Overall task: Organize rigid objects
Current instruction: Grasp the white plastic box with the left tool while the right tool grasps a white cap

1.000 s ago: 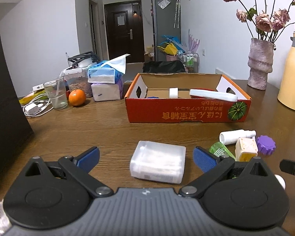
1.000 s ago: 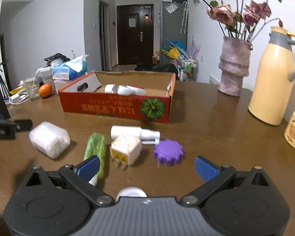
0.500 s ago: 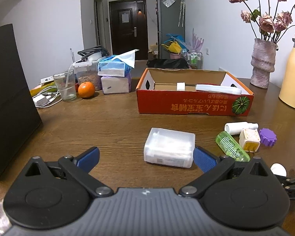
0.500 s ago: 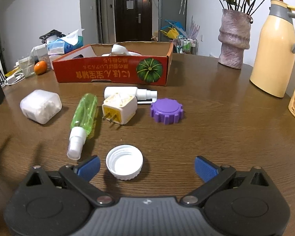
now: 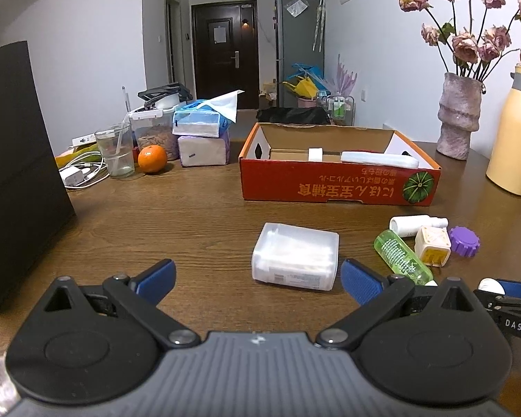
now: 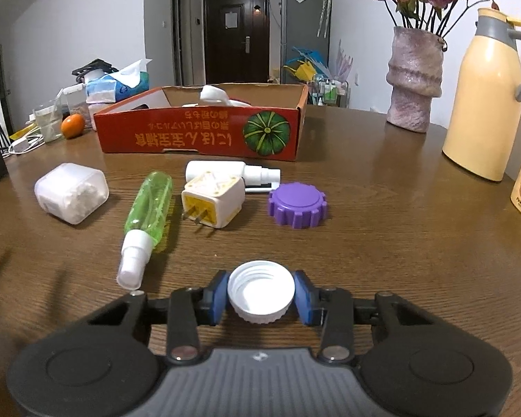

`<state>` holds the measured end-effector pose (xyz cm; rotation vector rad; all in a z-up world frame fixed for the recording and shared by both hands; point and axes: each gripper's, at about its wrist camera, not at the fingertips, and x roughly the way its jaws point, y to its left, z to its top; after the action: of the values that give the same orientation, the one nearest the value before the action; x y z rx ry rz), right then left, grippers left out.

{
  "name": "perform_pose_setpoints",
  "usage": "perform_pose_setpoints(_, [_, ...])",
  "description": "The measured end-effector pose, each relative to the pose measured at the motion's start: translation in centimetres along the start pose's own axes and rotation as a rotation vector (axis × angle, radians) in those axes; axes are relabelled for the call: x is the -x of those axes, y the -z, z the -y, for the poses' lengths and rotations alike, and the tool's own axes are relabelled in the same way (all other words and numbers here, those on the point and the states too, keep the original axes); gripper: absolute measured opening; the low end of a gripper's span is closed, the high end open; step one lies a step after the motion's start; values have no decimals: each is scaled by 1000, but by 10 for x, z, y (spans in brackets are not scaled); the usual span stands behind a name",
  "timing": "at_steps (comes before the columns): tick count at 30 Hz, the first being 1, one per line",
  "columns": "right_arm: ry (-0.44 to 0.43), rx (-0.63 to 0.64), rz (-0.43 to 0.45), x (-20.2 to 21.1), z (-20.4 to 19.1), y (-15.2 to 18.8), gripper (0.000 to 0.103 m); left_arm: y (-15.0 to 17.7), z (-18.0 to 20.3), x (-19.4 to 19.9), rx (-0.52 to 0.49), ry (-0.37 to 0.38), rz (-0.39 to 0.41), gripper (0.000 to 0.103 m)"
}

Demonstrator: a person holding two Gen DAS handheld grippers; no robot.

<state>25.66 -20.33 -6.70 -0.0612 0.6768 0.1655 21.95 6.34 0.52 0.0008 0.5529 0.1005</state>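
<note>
Wood-grain surface (image 6: 382, 229) carries an orange cardboard box (image 6: 205, 135); nearer, the right gripper (image 6: 261, 295) pinches a white bottle cap (image 6: 260, 293) between its jaws. Left gripper (image 5: 257, 272) hangs spread before a cotton-swab case (image 5: 295, 257). A straight lift should spare the spray bottle (image 6: 149, 205).

Glossy wood table (image 6: 382, 229); ribbed plastic cap (image 6: 260, 290)

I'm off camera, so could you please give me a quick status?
Right tongs shut on white cap. Left tongs open, empty. Red box path clear.
</note>
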Motion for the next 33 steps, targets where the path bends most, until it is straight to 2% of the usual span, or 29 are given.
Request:
perform_pose_setpoints(17, [49,20,45,6,-13,-1,39,5,-19,-7,30,-1,-20,103])
perform_pose_setpoints(33, [31,-7,96,5,-11,-23,39,-2,-17,-44,20,91,-33,103])
